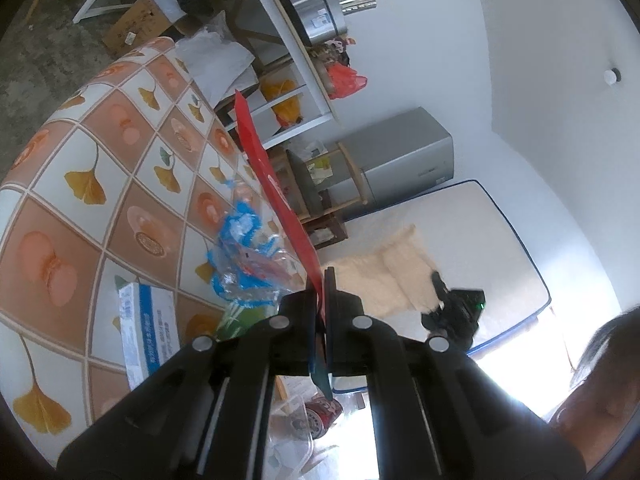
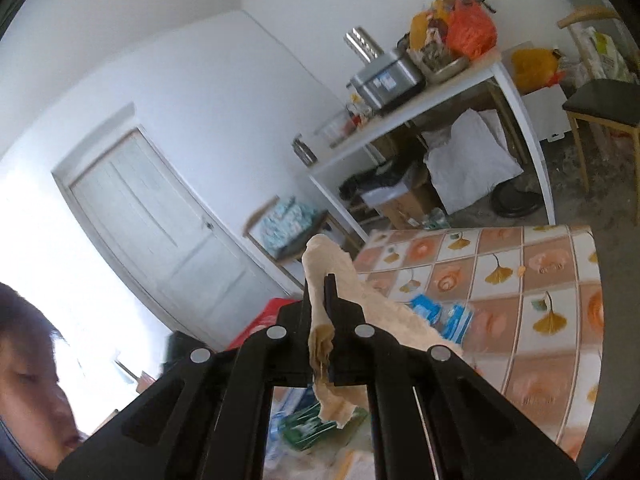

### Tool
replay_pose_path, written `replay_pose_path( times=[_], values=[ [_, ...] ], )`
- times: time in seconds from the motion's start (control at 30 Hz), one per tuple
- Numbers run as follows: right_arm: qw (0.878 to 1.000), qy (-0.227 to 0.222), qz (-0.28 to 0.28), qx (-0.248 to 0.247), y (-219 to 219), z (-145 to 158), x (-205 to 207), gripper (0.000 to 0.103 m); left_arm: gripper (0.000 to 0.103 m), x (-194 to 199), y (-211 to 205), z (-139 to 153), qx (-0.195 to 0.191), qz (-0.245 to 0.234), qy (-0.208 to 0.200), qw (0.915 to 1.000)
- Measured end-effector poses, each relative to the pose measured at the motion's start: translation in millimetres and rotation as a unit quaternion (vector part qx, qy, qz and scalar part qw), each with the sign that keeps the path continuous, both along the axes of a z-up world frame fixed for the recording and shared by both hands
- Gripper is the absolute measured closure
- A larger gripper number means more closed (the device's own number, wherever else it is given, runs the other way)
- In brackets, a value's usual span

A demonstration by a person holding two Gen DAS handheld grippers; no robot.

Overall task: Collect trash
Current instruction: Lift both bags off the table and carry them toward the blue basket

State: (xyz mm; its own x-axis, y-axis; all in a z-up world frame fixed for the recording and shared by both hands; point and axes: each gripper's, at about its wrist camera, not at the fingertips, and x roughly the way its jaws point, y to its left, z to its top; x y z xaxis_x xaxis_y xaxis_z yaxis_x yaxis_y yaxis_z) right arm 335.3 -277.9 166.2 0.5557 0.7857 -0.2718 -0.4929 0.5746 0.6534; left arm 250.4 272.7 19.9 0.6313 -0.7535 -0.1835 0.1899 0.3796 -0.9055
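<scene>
Our left gripper (image 1: 319, 280) is clamped on a thin red wrapper (image 1: 272, 184), which stands edge-on and runs up and away from the jaws, lifted clear of the table (image 1: 80, 184). Only this view shows the mattress (image 1: 480, 240) on the floor behind, the grey cabinet (image 1: 404, 152) beside it, and a white box (image 1: 150, 332) lying on the checked cloth just left of the fingers. A crumpled blue-and-clear bag (image 1: 248, 256) lies on the table close by the wrapper's lower part.

Our right gripper (image 2: 320, 284) pinches a crumpled beige tissue (image 2: 332, 264); part of it rises above the fingertips and a stained tail hangs below them. Only this view shows the white door (image 2: 160, 232), the chair (image 2: 604, 104) and the whole white desk (image 2: 440, 96) with its steel pot (image 2: 384, 80) and orange bag (image 2: 472, 28). The same blue bag (image 2: 440, 316) sits on the table just right of the fingers.

Both grippers are held off the tabletop and strongly rolled, so the room tilts in each view.
</scene>
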Motion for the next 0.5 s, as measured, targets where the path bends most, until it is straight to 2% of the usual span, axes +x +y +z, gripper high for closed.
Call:
replay_pose_path(
  times=[0.13, 0.23, 0.33, 0.5],
  values=[
    [0.999, 0.002, -0.021, 0.048, -31, 0, -48, 0.098, 0.101, -10, -12, 7, -0.003, -0.012, -0.010, 0.9999],
    [0.998, 0.010, -0.051, 0.046, -50, -13, -75, 0.098, 0.101, -23, -26, 11, -0.009, -0.025, -0.020, 0.9995],
    [0.993, 0.055, -0.080, 0.065, -72, -46, -94, 0.098, 0.101, -41, -43, 14, -0.018, -0.039, -0.024, 0.9988],
    [0.979, 0.137, -0.114, 0.099, -101, -119, -110, 0.098, 0.101, -67, -65, 17, -0.028, -0.057, -0.023, 0.9977]
  ],
)
